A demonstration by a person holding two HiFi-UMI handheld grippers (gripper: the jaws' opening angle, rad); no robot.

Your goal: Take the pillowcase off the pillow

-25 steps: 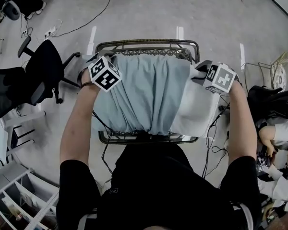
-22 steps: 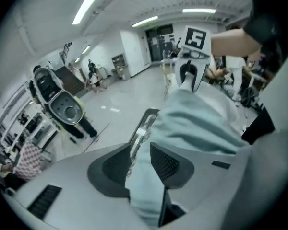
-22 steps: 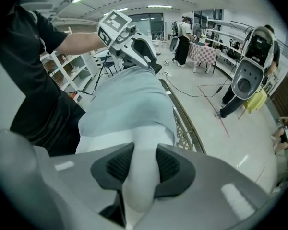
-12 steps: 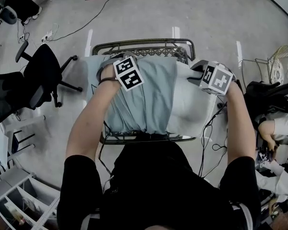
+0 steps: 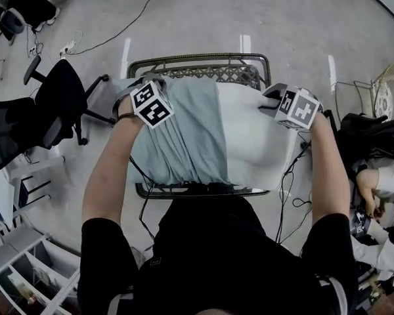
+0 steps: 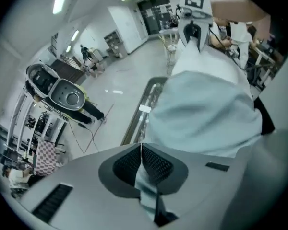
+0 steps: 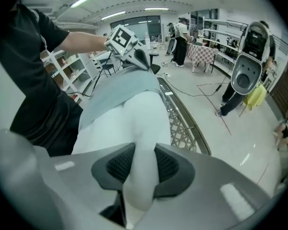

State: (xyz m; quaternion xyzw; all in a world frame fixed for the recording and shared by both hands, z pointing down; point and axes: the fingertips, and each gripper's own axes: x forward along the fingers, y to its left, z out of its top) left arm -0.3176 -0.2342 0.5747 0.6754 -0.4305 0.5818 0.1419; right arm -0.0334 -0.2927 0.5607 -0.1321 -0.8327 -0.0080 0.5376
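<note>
A white pillow (image 5: 256,143) lies across a metal mesh table (image 5: 197,59). Its left half is inside a pale blue-grey pillowcase (image 5: 177,136); the right half is bare. My left gripper (image 5: 151,100) is at the case's left end and is shut on a fold of the blue-grey fabric (image 6: 146,186). At the pillow's right end, my right gripper (image 5: 266,104) is shut on a pinch of the white pillow (image 7: 144,171). In the right gripper view the pillowcase (image 7: 120,92) bunches beyond the bare pillow, with the left gripper (image 7: 129,47) behind it.
A black office chair (image 5: 59,104) stands left of the table, and cables trail over the floor. At the right are a black bag (image 5: 374,136) and a seated person (image 5: 381,179). White shelves (image 5: 26,274) sit at the lower left.
The pillowcase's open edge has slid left, baring more white pillow. The left gripper swung right, then back left with the fabric. The right gripper stayed at the pillow's right end.
</note>
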